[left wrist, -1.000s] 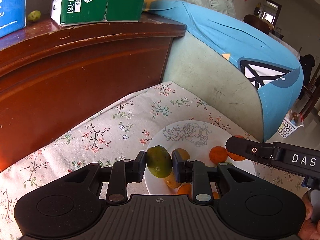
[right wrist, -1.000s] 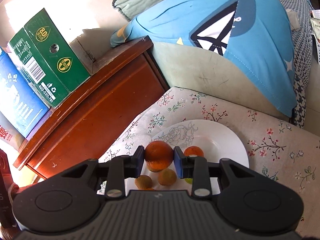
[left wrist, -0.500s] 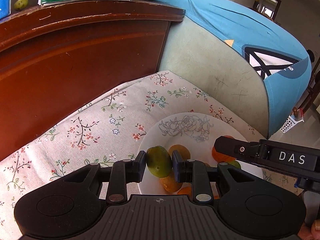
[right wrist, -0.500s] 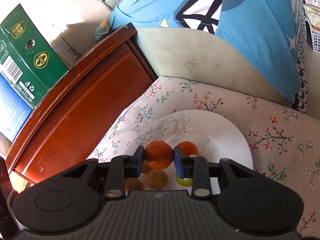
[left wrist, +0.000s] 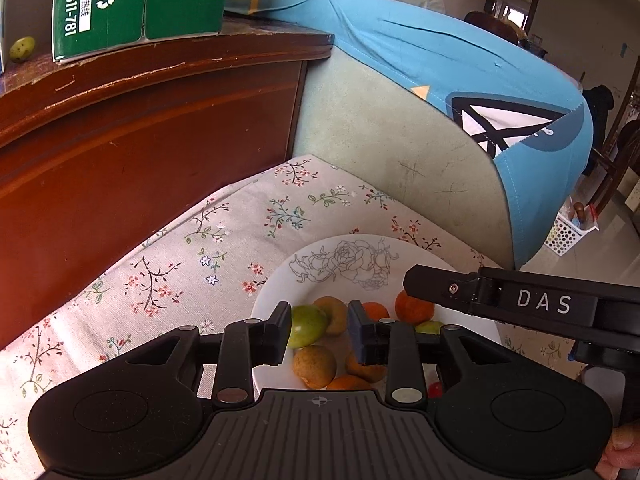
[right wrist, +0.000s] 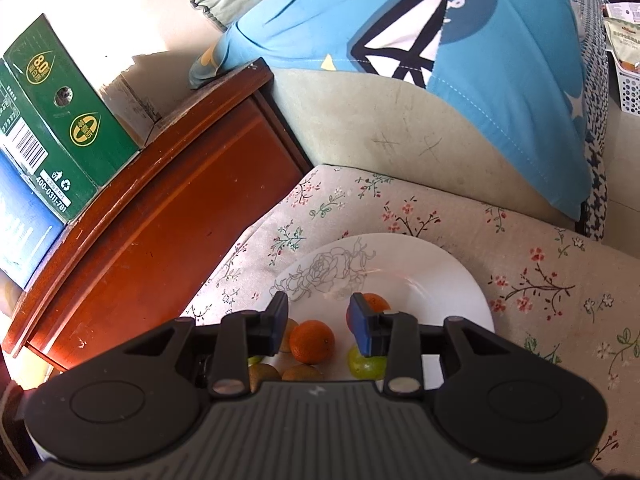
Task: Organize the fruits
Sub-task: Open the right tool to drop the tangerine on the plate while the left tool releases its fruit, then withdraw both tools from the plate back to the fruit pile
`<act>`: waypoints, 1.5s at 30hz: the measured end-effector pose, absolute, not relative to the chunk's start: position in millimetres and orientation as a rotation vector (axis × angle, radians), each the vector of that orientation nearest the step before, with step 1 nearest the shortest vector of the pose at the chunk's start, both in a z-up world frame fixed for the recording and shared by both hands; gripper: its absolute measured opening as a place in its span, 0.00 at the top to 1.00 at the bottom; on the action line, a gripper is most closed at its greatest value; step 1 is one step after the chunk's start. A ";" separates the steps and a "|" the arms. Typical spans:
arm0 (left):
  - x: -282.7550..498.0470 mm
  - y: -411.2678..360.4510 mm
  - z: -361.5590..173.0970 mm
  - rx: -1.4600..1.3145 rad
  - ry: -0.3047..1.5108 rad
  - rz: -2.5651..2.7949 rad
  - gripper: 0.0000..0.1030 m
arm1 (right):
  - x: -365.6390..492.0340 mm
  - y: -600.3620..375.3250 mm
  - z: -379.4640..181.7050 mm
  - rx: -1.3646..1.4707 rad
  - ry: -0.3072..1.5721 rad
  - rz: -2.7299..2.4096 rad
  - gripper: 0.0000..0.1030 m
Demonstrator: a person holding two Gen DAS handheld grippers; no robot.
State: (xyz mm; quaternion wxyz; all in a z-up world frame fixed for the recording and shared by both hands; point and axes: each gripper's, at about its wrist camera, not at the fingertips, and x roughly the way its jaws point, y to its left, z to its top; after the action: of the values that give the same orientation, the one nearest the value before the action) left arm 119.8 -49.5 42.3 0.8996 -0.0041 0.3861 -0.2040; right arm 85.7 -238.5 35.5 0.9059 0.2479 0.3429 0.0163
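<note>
1. Fruits now lie loose on the plate point(left wrist: 280, 292): half a second ago each tool clamped one, and both have since let go.
2. Left tool point(left wrist: 319, 334) stands with jaws apart; the green fruit point(left wrist: 307, 326) rests by its left finger.
3. Right tool point(right wrist: 318, 328) is likewise spread, the orange point(right wrist: 312, 341) free between its fingers.
4. Both placements look done; each tool can likely withdraw for more fruit, if any remains.
</note>
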 end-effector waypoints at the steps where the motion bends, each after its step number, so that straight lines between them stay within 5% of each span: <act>1: 116.5 -51.2 45.5 0.009 0.799 -0.416 0.64 | 84.0 -238.6 37.7 0.509 0.704 0.032 0.63; 4: 103.5 -51.5 55.2 0.031 0.777 -0.387 0.47 | 77.2 -238.3 45.2 0.494 0.688 0.025 0.59; 6: 96.1 -51.7 60.9 0.046 0.780 -0.375 0.45 | 72.0 -237.1 49.5 0.481 0.691 0.023 0.59; 25: 32.1 -22.7 77.4 0.116 0.833 -0.270 0.38 | 1.2 -210.6 67.9 0.400 0.716 0.059 0.54; 45: 29.3 50.4 80.4 -0.002 0.862 -0.163 0.37 | -27.1 -160.1 25.9 0.318 0.845 0.242 0.56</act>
State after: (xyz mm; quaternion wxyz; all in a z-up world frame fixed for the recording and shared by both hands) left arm 29.3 50.4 80.4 0.9053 -0.0008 0.4173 -0.0789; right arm -27.1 -160.1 25.9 0.8928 0.1531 0.4072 0.1168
